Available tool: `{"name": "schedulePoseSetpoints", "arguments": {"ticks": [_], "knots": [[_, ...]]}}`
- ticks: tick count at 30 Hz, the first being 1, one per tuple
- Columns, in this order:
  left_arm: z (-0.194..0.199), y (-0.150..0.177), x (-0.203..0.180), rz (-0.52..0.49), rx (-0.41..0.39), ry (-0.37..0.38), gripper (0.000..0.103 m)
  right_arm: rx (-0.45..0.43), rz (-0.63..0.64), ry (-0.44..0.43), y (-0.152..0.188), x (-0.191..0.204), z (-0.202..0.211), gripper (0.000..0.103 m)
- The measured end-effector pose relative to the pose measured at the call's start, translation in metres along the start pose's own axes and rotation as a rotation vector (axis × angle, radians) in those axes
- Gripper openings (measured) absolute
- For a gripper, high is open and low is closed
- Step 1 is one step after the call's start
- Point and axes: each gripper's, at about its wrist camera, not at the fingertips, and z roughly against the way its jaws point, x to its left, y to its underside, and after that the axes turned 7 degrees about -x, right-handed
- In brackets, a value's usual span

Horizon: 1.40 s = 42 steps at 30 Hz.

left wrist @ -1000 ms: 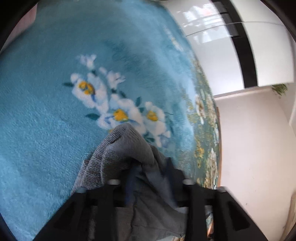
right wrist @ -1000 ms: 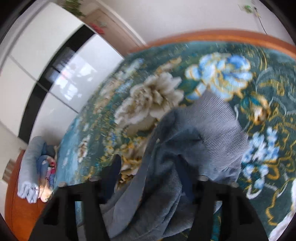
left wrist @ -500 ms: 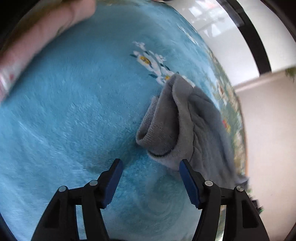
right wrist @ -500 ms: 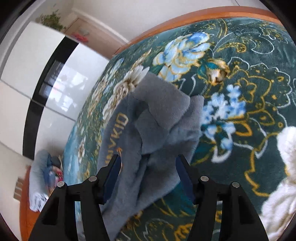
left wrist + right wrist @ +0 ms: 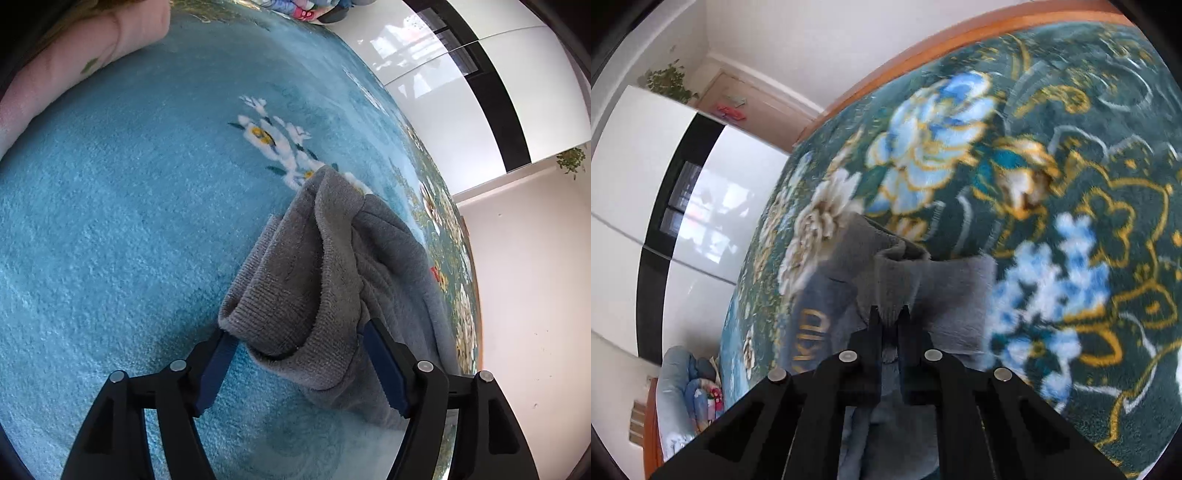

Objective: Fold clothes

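The right gripper (image 5: 889,314) pinches the grey garment (image 5: 923,288); the left gripper (image 5: 299,354) gapes around its cuff (image 5: 280,314), gripping nothing. Folding looks barely begun — the cloth lies bunched, though blur hides much.

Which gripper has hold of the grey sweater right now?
The right gripper: its fingers are pinched shut on a fold of the grey sweater. The left gripper is open, straddling the ribbed cuff.

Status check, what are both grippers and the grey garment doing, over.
Left gripper open, straddling the ribbed cuff. Right gripper shut on grey garment. Nothing in the way.
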Motion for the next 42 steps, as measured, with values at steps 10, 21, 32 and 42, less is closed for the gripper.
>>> {"name": "schedulePoseSetpoints", "arguments": {"ticks": [10, 21, 32, 42], "knots": [[-0.005, 0.002, -0.002, -0.006, -0.005, 0.012, 0.077, 0.066, 0.078, 0.108, -0.01, -0.016, 0.015, 0.011], [-0.009, 0.005, -0.01, -0.019, 0.001, 0.028, 0.084, 0.047, 0.036, 0.156, -0.004, -0.036, 0.001, 0.041], [-0.015, -0.004, -0.01, 0.061, -0.009, -0.018, 0.071, -0.036, 0.05, -0.026, -0.011, 0.005, 0.035, 0.013], [0.033, -0.022, -0.046, -0.042, -0.056, 0.05, 0.021, -0.084, 0.083, -0.136, -0.024, 0.05, 0.105, 0.012]]}}
